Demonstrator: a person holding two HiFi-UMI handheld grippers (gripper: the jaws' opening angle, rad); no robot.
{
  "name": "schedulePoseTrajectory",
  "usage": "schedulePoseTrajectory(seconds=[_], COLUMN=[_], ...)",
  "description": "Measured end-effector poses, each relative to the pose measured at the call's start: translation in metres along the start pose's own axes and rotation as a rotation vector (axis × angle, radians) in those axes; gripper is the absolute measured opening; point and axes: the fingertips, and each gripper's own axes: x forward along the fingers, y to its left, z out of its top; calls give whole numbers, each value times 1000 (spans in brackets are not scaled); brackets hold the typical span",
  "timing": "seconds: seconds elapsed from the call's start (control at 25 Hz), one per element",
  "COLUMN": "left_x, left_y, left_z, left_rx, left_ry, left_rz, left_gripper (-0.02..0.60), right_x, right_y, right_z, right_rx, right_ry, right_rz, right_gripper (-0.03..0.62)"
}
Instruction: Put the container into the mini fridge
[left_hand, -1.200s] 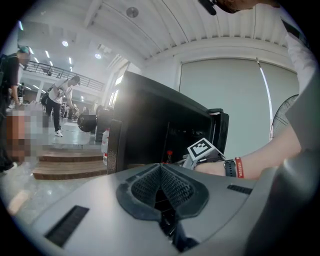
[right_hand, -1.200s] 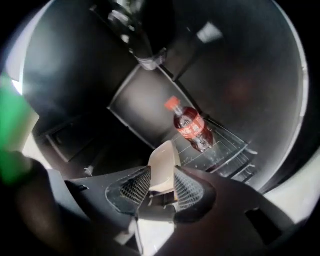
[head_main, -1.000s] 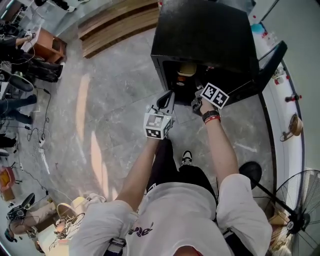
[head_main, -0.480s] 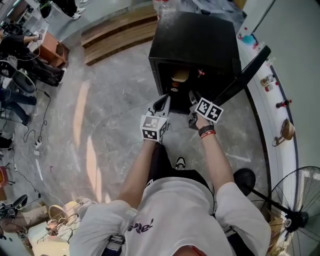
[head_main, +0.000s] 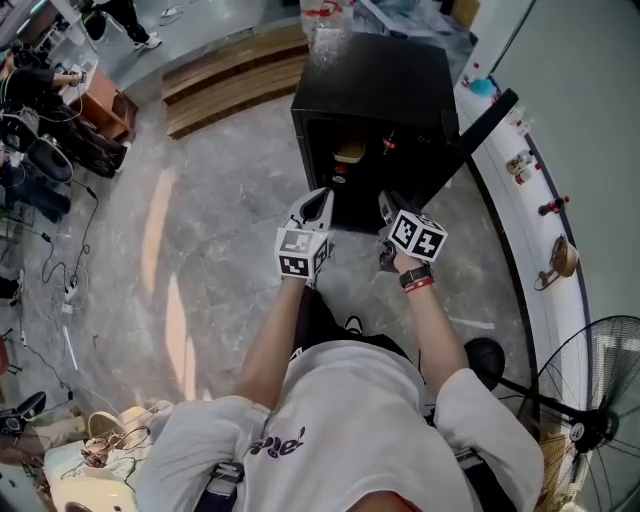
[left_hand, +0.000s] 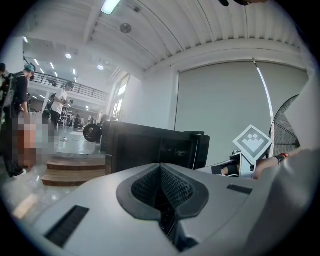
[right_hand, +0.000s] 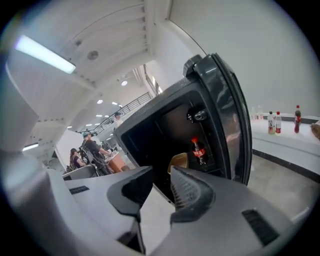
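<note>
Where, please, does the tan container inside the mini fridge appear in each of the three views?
Head view: the container sits upper centre, inside the open mini fridge.
Left gripper view: the container is not visible; the fridge is a dark box at centre.
Right gripper view: the container is at centre, left of the cola bottle.
Shared landmark: the black mini fridge.

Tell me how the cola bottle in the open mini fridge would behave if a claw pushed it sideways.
The cola bottle stands upright, tall and narrow, so it would probably tip rather than slide. It looks dark almost to its red cap, so likely full and heavy for its size. Being round, it may roll once down.
</note>
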Motion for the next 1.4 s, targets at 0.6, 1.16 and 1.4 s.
schedulePoseTrajectory(seconds=[0.6,1.16,1.4], left_x=[-46,-67,-71], left_y=[-41,-62,-65], left_z=[10,18,25], left_rx=[19,45,56], left_ry=[-41,-85,-97], left_rz=[3,13,13], left_gripper=[18,18,18], right_x=[-92,-135,-142], right_y=[21,34,33], right_z=[5,17,22], right_rx=[-147,-347,-325], right_ry=[-110,-195,-215], right_rz=[-26,-58,-71], right_gripper=[98,63,40])
